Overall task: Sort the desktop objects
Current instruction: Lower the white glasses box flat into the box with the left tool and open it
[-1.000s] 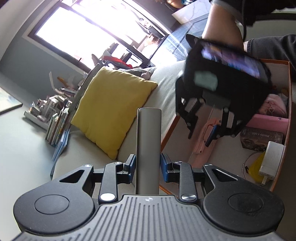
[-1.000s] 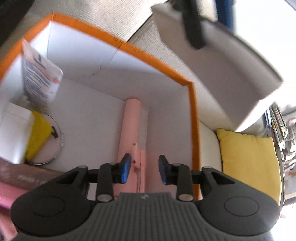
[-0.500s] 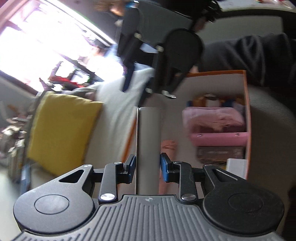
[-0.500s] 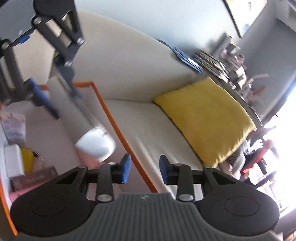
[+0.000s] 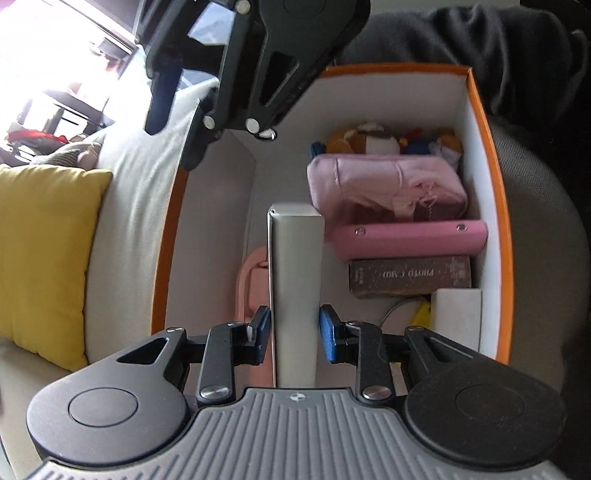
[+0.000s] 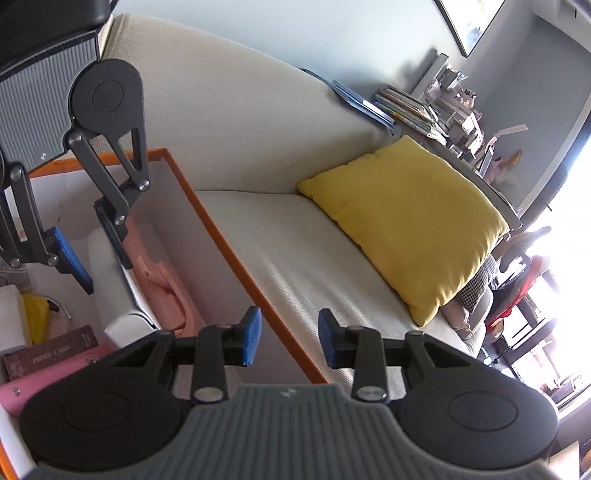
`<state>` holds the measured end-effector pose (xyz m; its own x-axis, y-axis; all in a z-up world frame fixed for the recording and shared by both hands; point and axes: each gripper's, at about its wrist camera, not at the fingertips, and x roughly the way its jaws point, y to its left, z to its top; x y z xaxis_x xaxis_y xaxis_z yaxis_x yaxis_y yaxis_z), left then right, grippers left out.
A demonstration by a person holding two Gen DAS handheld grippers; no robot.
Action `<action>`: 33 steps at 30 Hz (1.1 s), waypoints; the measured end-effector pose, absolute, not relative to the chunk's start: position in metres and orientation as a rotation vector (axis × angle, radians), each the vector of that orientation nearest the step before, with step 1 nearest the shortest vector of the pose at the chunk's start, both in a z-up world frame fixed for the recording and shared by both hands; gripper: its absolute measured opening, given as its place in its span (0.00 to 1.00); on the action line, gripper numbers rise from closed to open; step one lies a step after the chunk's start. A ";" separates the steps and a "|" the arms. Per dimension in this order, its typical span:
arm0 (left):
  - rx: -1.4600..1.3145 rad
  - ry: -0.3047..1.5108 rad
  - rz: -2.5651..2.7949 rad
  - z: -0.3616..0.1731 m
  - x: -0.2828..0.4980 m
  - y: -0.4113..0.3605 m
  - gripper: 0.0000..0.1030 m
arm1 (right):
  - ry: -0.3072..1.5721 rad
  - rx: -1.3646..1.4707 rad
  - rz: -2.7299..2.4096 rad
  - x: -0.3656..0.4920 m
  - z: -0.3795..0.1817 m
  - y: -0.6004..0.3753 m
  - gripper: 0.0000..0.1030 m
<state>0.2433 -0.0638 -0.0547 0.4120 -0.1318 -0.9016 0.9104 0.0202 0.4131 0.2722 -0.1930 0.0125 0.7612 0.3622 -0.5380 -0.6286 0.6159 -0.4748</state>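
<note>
The left tongs (image 5: pixel 294 334) grip a grey tube (image 5: pixel 295 280) over the orange box (image 5: pixel 495 206). The right tongs (image 6: pixel 287 341) stand apart, empty. The tube appears rigid, smooth, probably light; hold mid-length.

Cream sofa (image 6: pixel 280 155), ribbed seat and plain backrest. Yellow cushion (image 6: pixel 406 218) propped in the far corner, leaning on the backrest. Books (image 6: pixel 402 107) stacked on a ledge behind the backrest, beside small clutter too blurred to identify. Dark picture frame (image 6: pixel 472 22) on the grey-blue wall (image 6: pixel 258 29). Bright window (image 5: pixel 55 66) overexposed, dark chair (image 6: pixel 517 266) and red cloth near it.
</note>
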 end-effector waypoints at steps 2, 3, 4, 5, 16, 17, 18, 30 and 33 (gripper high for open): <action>1.323 0.812 -0.962 -0.053 0.243 -0.061 0.32 | 0.418 -0.690 0.582 0.269 0.011 -0.195 0.35; 1.349 0.824 -0.965 -0.054 0.242 -0.059 0.32 | 0.419 -0.681 0.582 0.267 0.011 -0.196 0.35; 1.365 0.839 -0.962 -0.055 0.241 -0.057 0.32 | 0.420 -0.673 0.586 0.267 0.011 -0.196 0.35; 1.380 0.845 -0.950 -0.057 0.241 -0.055 0.32 | 0.420 -0.668 0.590 0.268 0.010 -0.196 0.35; 1.412 0.824 -0.887 -0.088 0.250 -0.058 0.32 | 0.424 -0.643 0.598 0.257 0.007 -0.196 0.35; 1.431 0.808 -0.888 -0.091 0.248 -0.057 0.32 | 0.429 -0.639 0.595 0.258 0.007 -0.197 0.35; 1.463 0.779 -0.886 -0.094 0.243 -0.057 0.33 | 0.432 -0.634 0.593 0.258 0.006 -0.197 0.35; 1.370 0.843 -0.878 -0.086 0.241 -0.043 0.34 | 0.446 -0.636 0.594 0.249 0.007 -0.198 0.36; 1.320 0.884 -0.901 -0.082 0.241 -0.040 0.34 | 0.453 -0.634 0.591 0.248 0.006 -0.199 0.36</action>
